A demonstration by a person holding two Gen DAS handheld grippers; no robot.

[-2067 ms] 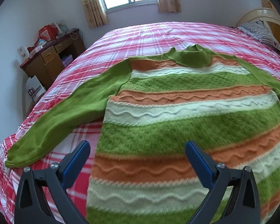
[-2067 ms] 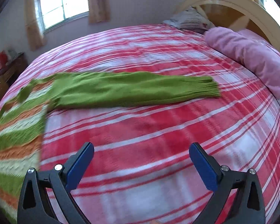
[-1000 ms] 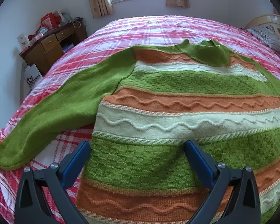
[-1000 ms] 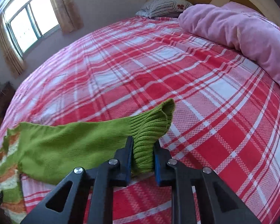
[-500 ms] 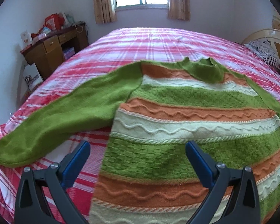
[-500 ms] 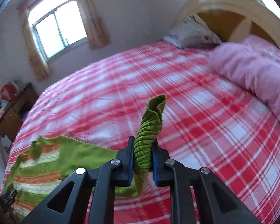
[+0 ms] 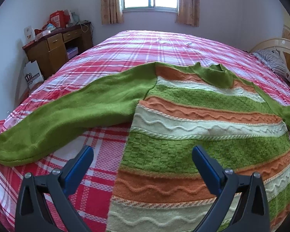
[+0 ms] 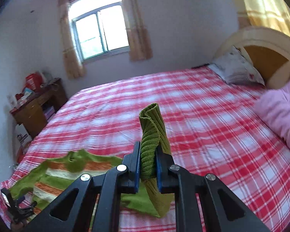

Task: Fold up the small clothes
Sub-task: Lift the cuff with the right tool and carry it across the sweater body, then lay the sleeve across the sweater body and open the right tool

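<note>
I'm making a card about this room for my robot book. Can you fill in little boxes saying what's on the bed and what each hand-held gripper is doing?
place: bed with a red plaid cover
clothing: striped sweater in green, orange and cream, lying on the cover
free sleeve: green left sleeve, stretched out flat
right hand-held gripper: jaws closing on the ribbed cuff, lifted above the bed
left hand-held gripper: open, nothing between its jaws, over the sweater's edge
also on bed: pink blanket, pillow
beside bed: wooden desk
</note>
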